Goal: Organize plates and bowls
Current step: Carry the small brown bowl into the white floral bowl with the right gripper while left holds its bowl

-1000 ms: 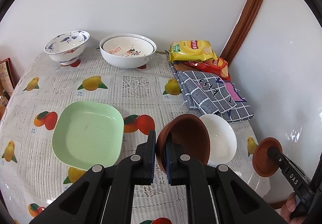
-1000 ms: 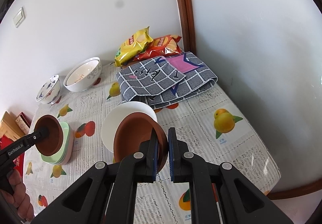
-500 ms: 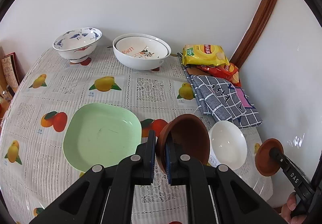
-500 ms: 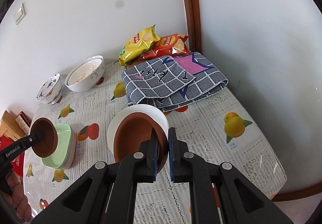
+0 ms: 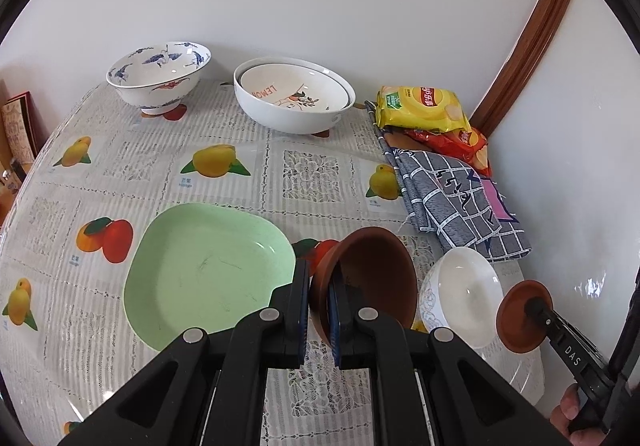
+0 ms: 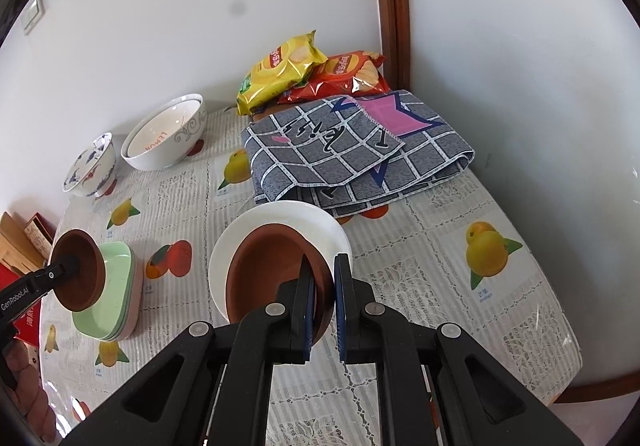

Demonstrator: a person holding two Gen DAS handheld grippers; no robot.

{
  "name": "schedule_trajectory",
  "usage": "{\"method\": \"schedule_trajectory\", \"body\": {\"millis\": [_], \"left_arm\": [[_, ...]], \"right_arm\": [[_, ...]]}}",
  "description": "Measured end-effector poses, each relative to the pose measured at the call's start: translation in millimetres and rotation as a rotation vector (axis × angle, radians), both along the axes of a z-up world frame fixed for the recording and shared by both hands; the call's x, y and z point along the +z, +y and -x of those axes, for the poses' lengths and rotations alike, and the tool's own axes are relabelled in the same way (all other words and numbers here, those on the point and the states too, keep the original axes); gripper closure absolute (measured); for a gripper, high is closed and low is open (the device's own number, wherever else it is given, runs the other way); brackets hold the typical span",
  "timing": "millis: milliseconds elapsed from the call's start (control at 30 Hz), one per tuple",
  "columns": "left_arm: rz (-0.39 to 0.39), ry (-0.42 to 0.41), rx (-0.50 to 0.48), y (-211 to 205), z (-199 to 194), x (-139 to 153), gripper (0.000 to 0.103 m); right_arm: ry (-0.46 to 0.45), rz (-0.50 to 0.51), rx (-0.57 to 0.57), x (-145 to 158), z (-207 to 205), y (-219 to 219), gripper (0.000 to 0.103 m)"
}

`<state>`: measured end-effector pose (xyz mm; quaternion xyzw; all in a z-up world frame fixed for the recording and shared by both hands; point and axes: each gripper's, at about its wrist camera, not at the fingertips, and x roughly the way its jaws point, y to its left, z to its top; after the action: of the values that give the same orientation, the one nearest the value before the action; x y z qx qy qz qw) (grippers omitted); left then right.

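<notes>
My left gripper [image 5: 319,306] is shut on the rim of a brown bowl [image 5: 372,278], held above the table between the green square plate stack [image 5: 208,278] and a white bowl [image 5: 464,294]. My right gripper [image 6: 323,298] is shut on the rim of a second brown bowl [image 6: 268,274], held low over the white bowl [image 6: 256,221]. The left-held brown bowl also shows in the right wrist view [image 6: 80,274], beside the green plate stack [image 6: 116,290]. The right-held bowl shows in the left wrist view [image 5: 516,318].
A blue-patterned bowl [image 5: 160,73] and nested white bowls [image 5: 292,97] stand at the back by the wall. Chip bags [image 5: 424,105] and a folded checked cloth [image 5: 456,197] lie at the right. The tablecloth's [image 6: 480,310] right edge is near.
The left gripper with its brown bowl has drawn closer to the green plates. The right gripper has lowered its brown bowl nearer to the white bowl.
</notes>
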<state>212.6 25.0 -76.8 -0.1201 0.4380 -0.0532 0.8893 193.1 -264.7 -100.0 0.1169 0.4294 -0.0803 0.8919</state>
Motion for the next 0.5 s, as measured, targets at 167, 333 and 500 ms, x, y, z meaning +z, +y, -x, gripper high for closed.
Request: {"method": "schedule_trajectory", "body": {"millis": [167,333,500], "left_arm": [[0.005,0.019,0.008,3.6,-6.4,-8.9,0.094],[0.007,0.033,0.015,6.5,-13.0,-16.4,0.094],[0.009,0.048,0.02,8.9,-18.8,-23.6,0.094]], "right_arm": [[0.021,0.002,0.012,-8.3,-10.0,2.7,0.094],[0.039,0.014,0.023,-17.7,-20.8,8.3,0.094],[0.066,0.019,0.032,-29.8,-30.4,11.7,0.094]]}}
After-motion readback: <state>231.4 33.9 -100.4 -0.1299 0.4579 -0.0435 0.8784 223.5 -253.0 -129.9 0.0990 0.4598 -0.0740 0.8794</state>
